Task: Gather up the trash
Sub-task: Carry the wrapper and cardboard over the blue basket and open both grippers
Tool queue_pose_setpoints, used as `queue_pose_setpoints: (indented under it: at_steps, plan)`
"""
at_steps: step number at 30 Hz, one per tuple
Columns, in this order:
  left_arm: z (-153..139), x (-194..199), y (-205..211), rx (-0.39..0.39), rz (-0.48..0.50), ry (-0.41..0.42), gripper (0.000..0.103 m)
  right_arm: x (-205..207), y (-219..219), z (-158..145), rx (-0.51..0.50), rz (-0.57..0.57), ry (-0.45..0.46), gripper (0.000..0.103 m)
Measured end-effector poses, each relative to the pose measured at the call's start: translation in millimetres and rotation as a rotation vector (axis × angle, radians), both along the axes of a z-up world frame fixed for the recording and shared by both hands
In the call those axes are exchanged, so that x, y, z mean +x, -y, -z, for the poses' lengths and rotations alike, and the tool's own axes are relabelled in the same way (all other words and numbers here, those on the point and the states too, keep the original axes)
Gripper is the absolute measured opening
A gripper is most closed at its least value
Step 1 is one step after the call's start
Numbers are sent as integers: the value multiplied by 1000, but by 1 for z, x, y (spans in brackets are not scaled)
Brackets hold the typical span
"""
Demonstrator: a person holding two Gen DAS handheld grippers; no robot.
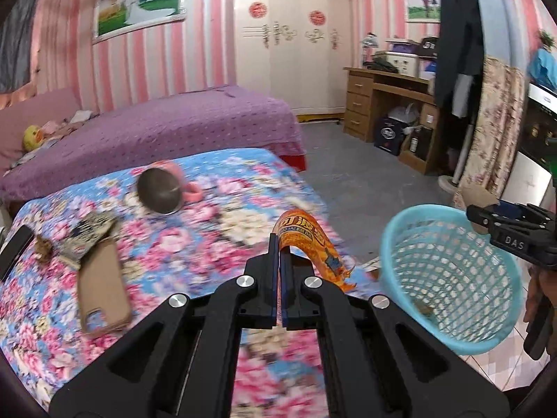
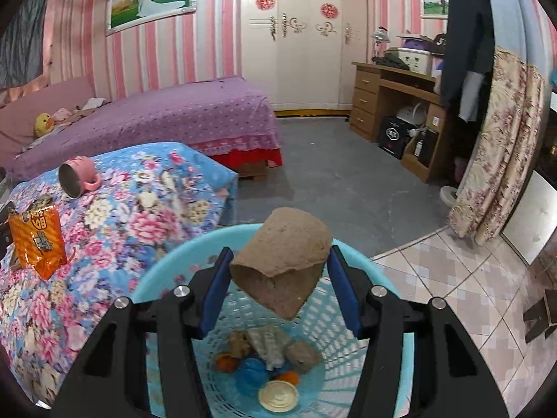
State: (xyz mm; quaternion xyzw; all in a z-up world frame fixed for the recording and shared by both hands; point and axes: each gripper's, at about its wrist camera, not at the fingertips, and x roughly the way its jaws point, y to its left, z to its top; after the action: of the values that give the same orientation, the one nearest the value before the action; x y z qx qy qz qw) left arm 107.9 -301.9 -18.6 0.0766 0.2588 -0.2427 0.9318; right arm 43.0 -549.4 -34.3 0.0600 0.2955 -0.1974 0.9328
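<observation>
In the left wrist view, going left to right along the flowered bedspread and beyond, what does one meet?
Black phone → phone case → pink mug → orange wrapper in the left gripper → blue basket → right gripper with the cardboard tube.

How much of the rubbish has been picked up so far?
Done: several scraps already lie in the blue plastic mesh basket. In hand: the right gripper holds a brown cardboard tube over it; the left gripper pinches an orange snack wrapper. Left: a crumpled patterned packet on the floral bedspread.

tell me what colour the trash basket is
Light blue basket, clearest in the right wrist view.
</observation>
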Motion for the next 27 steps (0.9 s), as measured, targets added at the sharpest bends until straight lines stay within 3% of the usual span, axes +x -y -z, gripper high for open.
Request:
queue_pose_setpoints:
  at_steps: [11, 15, 19, 22, 27]
  plan:
    - [9, -27, 83, -14, 112, -53, 0, -31, 47, 10, 51, 84, 15, 55]
    - [12, -38, 110, 8, 146, -36, 2, -36, 51, 8, 77, 85, 41, 55]
    - [20, -39, 121, 7, 171, -76, 38, -41, 57, 9, 104, 95, 55, 55]
    - [23, -38, 117, 19, 158, -61, 48, -42, 60, 10, 110, 103, 55, 55]
    - [21, -26, 97, 12, 87, -40, 80, -42, 59, 11, 102, 109, 49, 56]
